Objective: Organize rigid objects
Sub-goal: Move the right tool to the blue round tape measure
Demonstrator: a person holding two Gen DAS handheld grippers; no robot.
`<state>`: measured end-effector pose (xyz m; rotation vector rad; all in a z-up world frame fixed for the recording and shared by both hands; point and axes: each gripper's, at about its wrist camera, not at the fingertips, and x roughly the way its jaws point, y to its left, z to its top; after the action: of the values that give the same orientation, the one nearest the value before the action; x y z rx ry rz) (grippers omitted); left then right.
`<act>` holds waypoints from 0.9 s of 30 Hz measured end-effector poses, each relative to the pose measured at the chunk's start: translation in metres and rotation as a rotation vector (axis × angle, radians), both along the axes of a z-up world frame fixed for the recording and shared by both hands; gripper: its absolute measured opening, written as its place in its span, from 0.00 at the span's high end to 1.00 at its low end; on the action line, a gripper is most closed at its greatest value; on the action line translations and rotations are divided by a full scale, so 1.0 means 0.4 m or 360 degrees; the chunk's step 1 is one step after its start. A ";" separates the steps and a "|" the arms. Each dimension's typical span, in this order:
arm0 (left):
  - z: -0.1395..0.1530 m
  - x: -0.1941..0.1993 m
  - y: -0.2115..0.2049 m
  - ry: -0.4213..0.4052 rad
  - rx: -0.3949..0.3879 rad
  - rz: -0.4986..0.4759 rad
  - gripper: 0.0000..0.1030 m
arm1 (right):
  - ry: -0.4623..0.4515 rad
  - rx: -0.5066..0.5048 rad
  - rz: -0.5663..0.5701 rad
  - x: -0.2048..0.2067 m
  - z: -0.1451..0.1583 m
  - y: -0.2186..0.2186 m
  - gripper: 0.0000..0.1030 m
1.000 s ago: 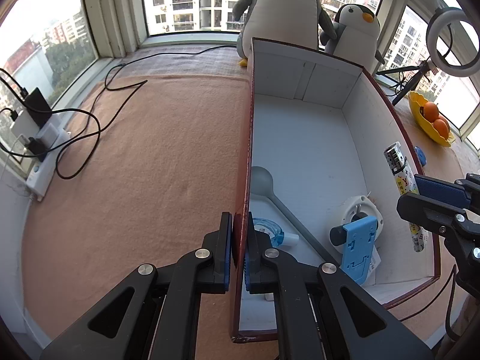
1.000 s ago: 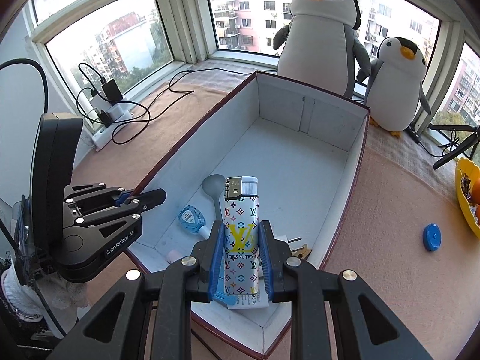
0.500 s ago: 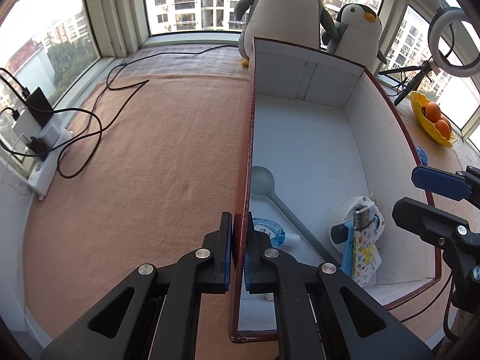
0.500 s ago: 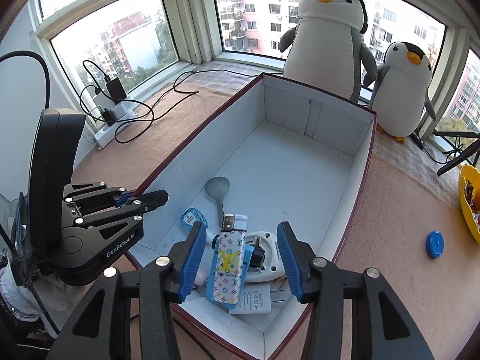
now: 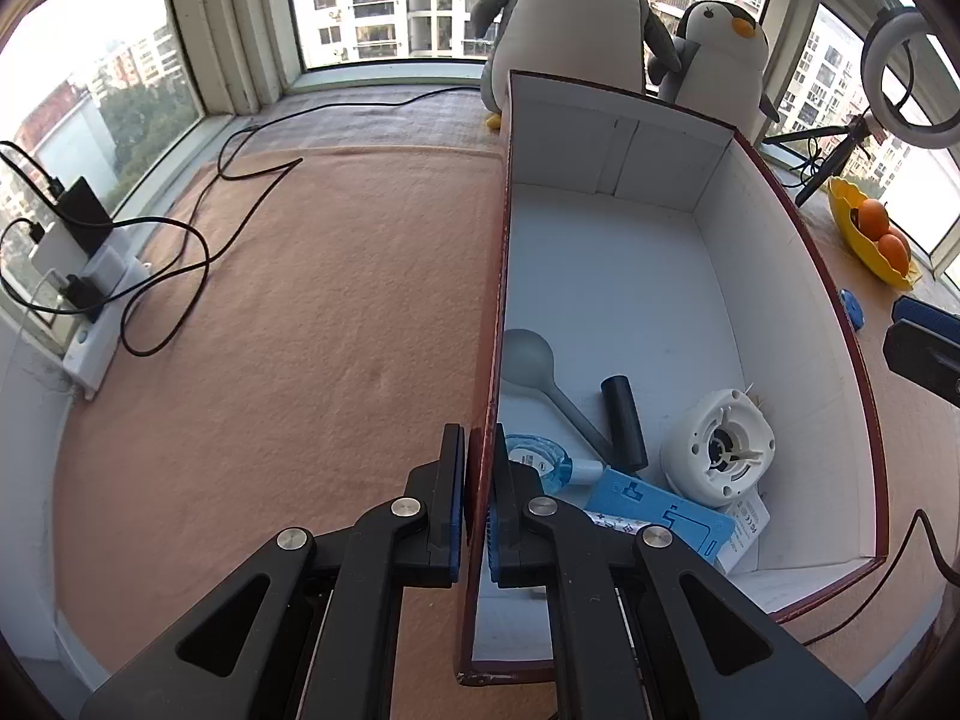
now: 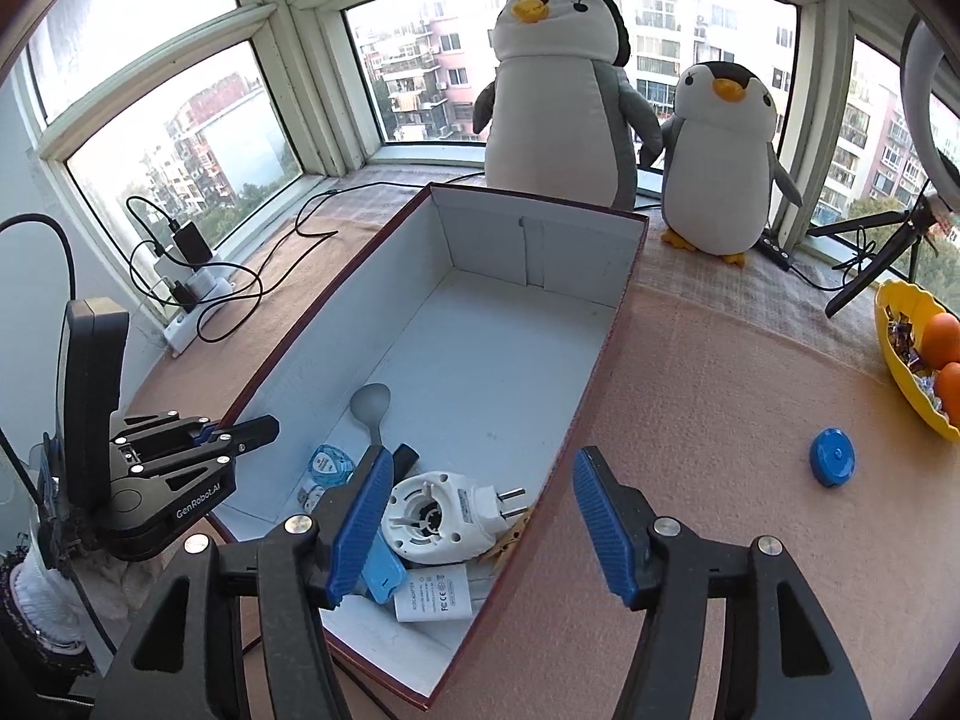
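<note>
My left gripper (image 5: 477, 480) is shut on the left wall of the white-lined box (image 5: 501, 276), and it also shows in the right wrist view (image 6: 240, 429). My right gripper (image 6: 480, 516) hangs over the box's near right rim (image 6: 591, 384) with its jaws opening and nothing held. On the box floor lie a grey spoon (image 6: 372, 402), a black cylinder (image 5: 624, 420), a white round device (image 6: 438, 516), a blue tape dispenser (image 5: 534, 459), a blue flat piece (image 5: 660, 510) and a white adapter (image 6: 432, 597). The patterned lighter (image 5: 612, 521) lies mostly under the blue piece.
A blue round disc (image 6: 832, 457) lies on the pink mat right of the box. A yellow bowl with oranges (image 6: 912, 360) sits at the far right. Two plush penguins (image 6: 564, 90) stand behind the box. A power strip with cables (image 5: 90, 294) is at the left.
My right gripper opened and let go of the patterned lighter, which dropped into the box among the other items. The gripper then drew away to the right. My left gripper stayed put.
</note>
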<state>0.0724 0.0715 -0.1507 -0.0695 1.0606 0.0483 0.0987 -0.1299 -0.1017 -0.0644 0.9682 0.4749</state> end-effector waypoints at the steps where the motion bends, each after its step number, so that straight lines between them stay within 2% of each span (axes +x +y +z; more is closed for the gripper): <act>1: 0.001 0.000 0.000 0.0002 0.0001 0.0002 0.95 | -0.0001 0.0010 -0.0020 0.003 0.002 -0.014 0.42; 6: 0.002 0.001 -0.003 0.0010 0.0011 0.0007 0.95 | -0.0026 0.0028 -0.0135 0.021 0.009 -0.089 0.36; 10: 0.002 0.002 -0.003 0.0017 0.0017 0.0010 0.95 | -0.0035 -0.0005 -0.0237 0.037 0.002 -0.151 0.34; 12: 0.002 0.002 -0.001 0.0019 0.0010 0.0017 0.95 | -0.0036 -0.0019 -0.0288 0.048 -0.004 -0.190 0.29; 15: 0.003 0.001 -0.001 0.0024 0.0007 0.0021 0.95 | -0.0023 -0.0053 -0.0363 0.068 -0.019 -0.247 0.27; 27: 0.007 -0.001 0.001 0.0037 -0.0006 0.0056 0.95 | 0.0227 -0.0042 -0.0669 0.184 -0.141 -0.480 0.27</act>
<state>0.0720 0.0721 -0.1479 -0.0911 1.0830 0.0794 0.1725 -0.3217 -0.1581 0.1495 1.0940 0.0802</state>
